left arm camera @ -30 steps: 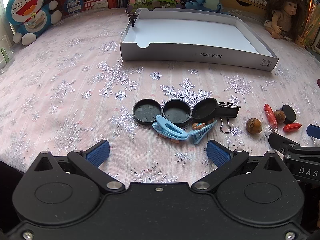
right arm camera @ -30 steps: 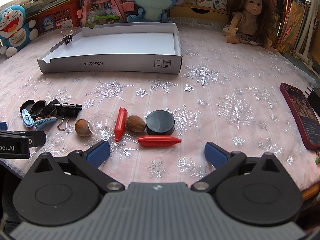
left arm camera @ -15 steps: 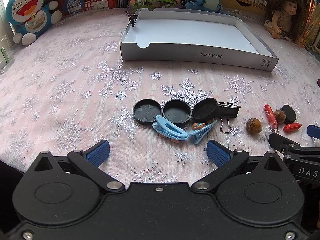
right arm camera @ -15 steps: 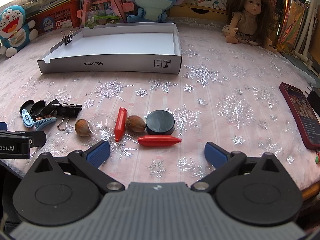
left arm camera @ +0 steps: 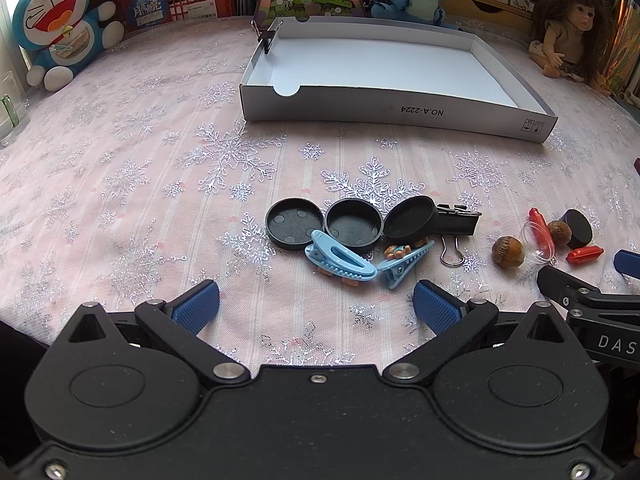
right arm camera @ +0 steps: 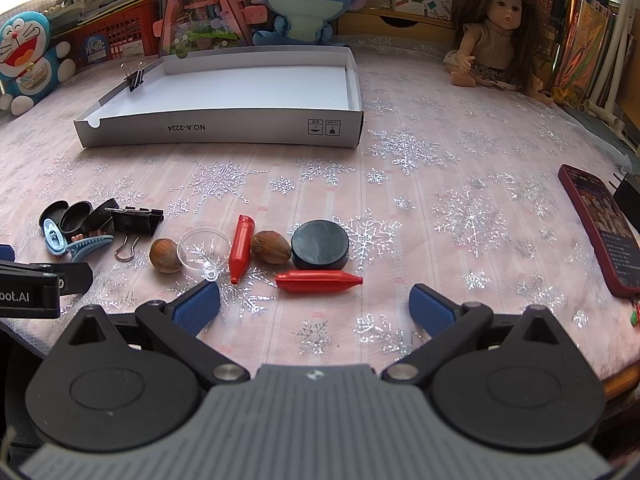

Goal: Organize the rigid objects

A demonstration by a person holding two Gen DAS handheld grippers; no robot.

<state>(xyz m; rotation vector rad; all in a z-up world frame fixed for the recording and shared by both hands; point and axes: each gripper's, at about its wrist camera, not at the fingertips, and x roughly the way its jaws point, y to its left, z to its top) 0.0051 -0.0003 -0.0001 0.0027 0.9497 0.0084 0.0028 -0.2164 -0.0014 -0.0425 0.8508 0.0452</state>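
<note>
Clutter in two heaps, box bare but for one clip

Worktop [right arm camera: 460, 152] under a pink snowflake cloth carries a shallow white box [right arm camera: 224, 130] at its far side, marked NO.A-2224 on the near wall. One small binder clip [right arm camera: 135, 76] stands clamped on the box's left rim; nothing else shows inside it.

Left gripper [left arm camera: 316, 306] hangs low over the near edge, jaws spread wide and holding nothing. Just ahead of it lie three black round caps [left arm camera: 352, 226] in a row (the rightmost tilted on edge), with two light-blue hair clips [left arm camera: 340, 258] touching their near sides and a large black binder clip [left arm camera: 456, 224] against the rightmost cap.

Right gripper [right arm camera: 314, 304] also has its jaws wide apart and empty. Before it sit a black disc [right arm camera: 320, 245], a red bullet-shaped piece [right arm camera: 318, 281] lying crosswise just in front of the disc, a second red piece [right arm camera: 241, 247] pointing towards the camera, a clear round dish [right arm camera: 204, 251] beside it, and two brown nuts [right arm camera: 271, 247], one on each side of that pair.

A dark red phone [right arm camera: 600, 228] rests near the right edge, well apart from the heaps. A doll [right arm camera: 496, 32] and plush toys [right arm camera: 304, 0] line the back.
</note>
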